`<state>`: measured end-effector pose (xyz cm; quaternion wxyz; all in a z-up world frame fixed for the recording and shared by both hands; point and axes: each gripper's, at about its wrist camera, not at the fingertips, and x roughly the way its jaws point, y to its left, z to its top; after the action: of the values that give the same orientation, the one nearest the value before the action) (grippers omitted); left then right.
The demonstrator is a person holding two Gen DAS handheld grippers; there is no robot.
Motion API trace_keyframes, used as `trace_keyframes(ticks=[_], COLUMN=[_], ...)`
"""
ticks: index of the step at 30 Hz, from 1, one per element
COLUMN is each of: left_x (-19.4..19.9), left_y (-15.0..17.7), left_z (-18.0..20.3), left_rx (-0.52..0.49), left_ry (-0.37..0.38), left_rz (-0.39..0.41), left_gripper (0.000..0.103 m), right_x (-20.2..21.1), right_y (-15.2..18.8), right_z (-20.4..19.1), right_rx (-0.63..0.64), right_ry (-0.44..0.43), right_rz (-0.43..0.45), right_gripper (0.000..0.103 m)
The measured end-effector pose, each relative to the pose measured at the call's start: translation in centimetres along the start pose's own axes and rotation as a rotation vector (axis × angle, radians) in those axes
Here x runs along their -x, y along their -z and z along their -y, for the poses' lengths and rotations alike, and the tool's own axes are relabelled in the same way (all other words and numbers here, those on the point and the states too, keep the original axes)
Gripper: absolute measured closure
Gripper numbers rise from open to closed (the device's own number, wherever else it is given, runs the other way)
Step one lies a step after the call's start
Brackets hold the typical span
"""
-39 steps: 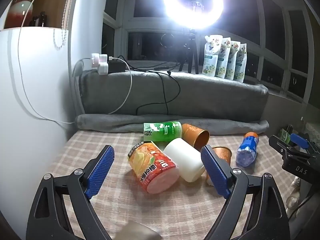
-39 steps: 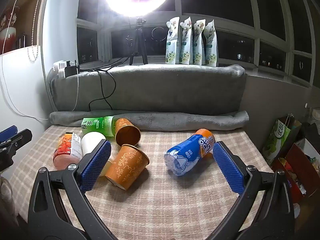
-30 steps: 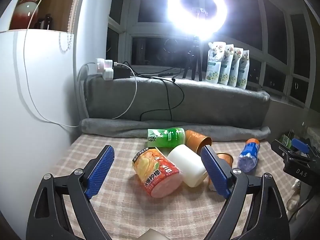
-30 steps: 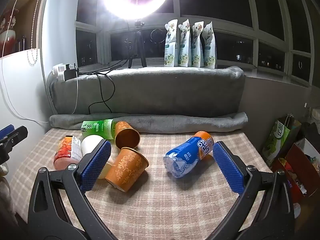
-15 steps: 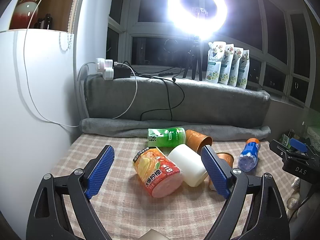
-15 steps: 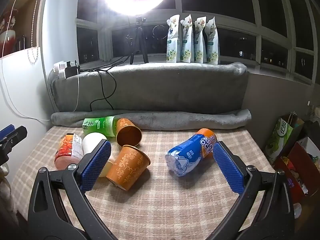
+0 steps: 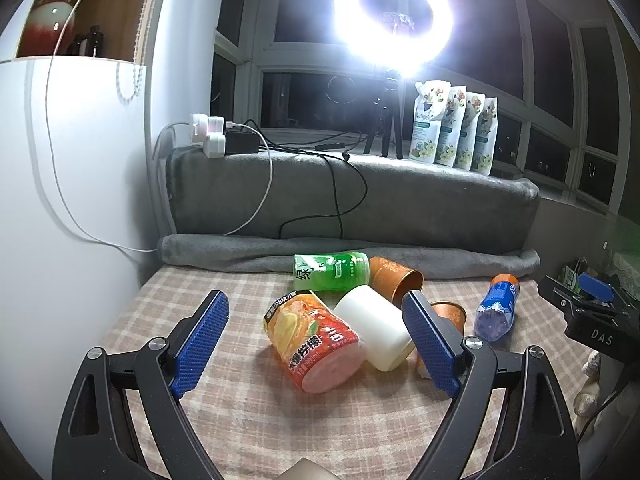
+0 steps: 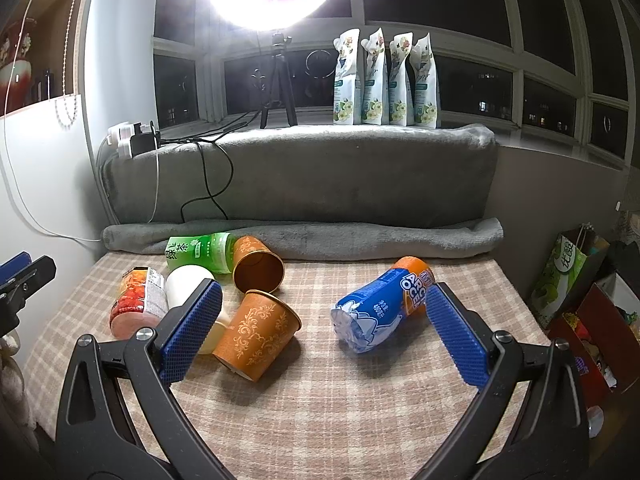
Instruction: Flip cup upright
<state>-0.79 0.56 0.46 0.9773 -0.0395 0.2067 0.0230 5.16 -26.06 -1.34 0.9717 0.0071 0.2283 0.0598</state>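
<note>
Two orange cups [image 8: 258, 334] [image 8: 256, 264], one white cup [image 8: 188, 284], all toppled.

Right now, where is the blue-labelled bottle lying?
In the right wrist view the blue-labelled bottle lies on its side on the checked cloth, right of centre, apart from the nearer orange patterned cup to its left, orange cap toward the grey blanket roll.

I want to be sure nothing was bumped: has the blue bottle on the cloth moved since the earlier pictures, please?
No. In the right wrist view the blue bottle lies on its side at the same spot on the plaid cloth, below the rolled grey blanket.
</note>
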Motion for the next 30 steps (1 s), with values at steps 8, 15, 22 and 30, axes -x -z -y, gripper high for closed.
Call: trace_keyframes(ticks=[8,15,22,30], left_x=[-0.06,-0.17,-0.17,-0.29], left_y=[0.34,0.49,0.44,0.61], left_z=[0.15,0.16,0.16,0.27], left_rx=[0.001,0.000,0.001,-0.001], left_ry=[0.003,0.005,0.005,0.009], left_rz=[-0.003,-0.005,-0.006,-0.008], left_gripper=[0.014,0.014,0.014,0.014], right_x=[-0.13,-0.35,-0.37,-0.58], right_y=[0.09,0.25,0.21,0.28], right_z=[-0.03,0.00,-0.05,-0.20], right_rx=[-0.001,0.001,0.001,0.001], right_ry=[-0.001,-0.008,-0.008,-0.013], right_rz=[-0.003,-0.008,-0.010,-0.016], right_gripper=[0.000,0.000,0.000,0.000])
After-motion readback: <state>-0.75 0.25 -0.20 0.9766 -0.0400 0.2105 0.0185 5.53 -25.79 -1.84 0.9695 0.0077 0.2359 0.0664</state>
